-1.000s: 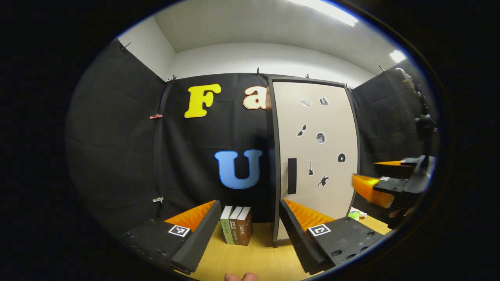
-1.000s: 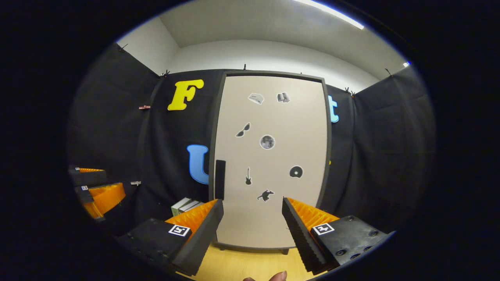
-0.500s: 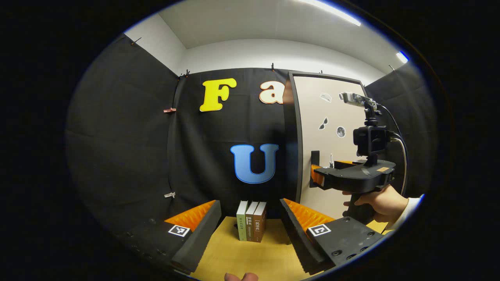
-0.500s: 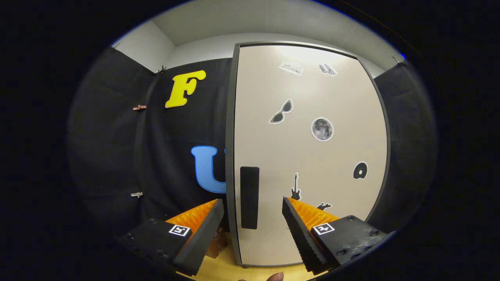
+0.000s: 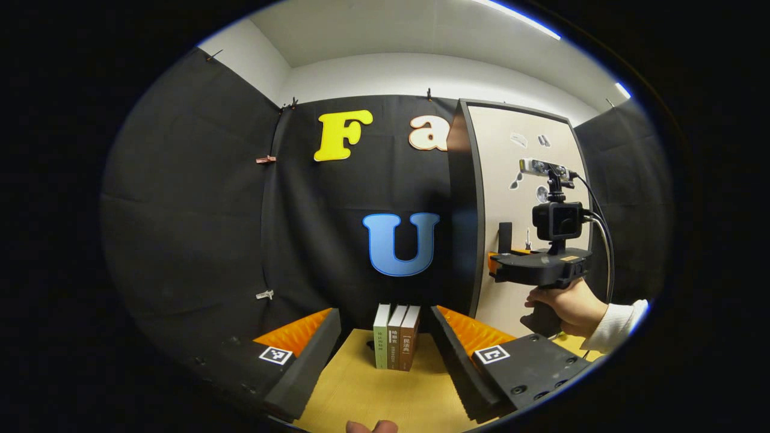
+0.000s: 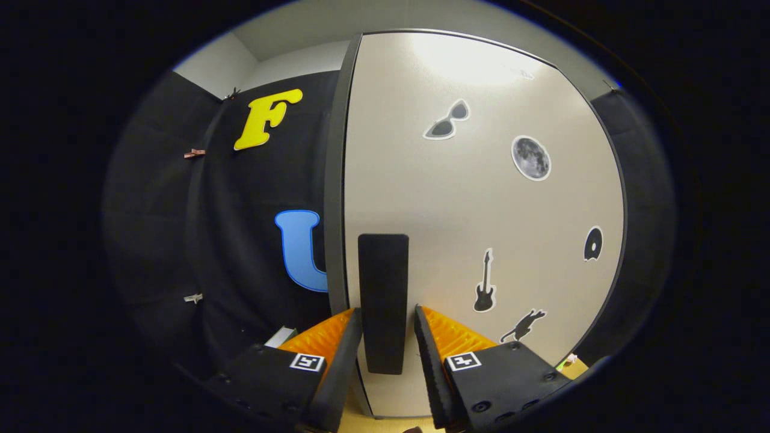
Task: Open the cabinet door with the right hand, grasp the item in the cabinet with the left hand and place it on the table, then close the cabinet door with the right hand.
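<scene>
Wooden table (image 5: 361, 400) carries three upright books (image 5: 397, 337) at far edge. Cabinet door (image 6: 481, 210) closed at right. Right gripper (image 6: 385, 337) straddles black handle (image 6: 383, 300), contact unclear. Left gripper (image 5: 385, 337) open.

In the left gripper view, three upright hardback books (image 5: 396, 337) stand side by side on the wooden table (image 5: 361, 397), between the left gripper's (image 5: 385, 349) fingers; the tall pale cabinet door (image 5: 523, 198) rises right of them; the right gripper (image 5: 494, 264) reaches the door's dark rectangular handle (image 5: 505, 236); in the right gripper view, that handle (image 6: 383, 300) sits between its fingers.
</scene>
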`<action>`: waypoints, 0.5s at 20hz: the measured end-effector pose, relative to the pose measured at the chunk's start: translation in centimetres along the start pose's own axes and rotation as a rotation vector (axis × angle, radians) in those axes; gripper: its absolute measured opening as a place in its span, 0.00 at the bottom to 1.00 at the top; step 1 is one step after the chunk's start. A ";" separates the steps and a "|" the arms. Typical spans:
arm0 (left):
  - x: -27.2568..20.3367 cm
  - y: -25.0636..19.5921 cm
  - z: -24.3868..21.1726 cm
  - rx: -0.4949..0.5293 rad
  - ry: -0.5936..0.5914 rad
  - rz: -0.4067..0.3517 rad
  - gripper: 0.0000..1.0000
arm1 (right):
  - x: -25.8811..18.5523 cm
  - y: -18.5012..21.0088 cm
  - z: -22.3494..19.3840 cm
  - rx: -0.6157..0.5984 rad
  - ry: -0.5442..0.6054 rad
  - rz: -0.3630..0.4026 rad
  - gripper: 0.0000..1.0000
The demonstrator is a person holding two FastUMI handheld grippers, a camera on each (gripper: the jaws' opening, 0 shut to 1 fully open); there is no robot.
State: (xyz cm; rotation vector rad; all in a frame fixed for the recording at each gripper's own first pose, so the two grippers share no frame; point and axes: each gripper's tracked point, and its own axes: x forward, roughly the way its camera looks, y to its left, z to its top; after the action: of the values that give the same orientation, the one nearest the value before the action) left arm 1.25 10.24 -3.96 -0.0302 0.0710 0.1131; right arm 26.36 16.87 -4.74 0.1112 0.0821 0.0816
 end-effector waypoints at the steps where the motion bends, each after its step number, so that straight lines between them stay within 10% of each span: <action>1: -0.1 0.0 0.1 0.002 -0.003 0.000 0.94 | 0.0 0.1 0.2 0.005 -0.003 -0.001 0.51; 7: -0.7 -0.5 0.3 -0.007 -0.010 -0.018 0.94 | -0.9 0.2 -0.1 -0.003 0.018 0.031 0.19; 10: -0.9 -0.7 0.2 -0.006 -0.008 -0.018 0.94 | -2.9 0.3 -0.2 0.006 0.045 0.065 0.19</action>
State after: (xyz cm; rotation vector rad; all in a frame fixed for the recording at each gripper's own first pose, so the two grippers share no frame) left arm 0.41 9.46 -3.66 -0.0360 0.0625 0.0958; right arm 23.41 16.94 -4.71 0.1177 0.1233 0.1485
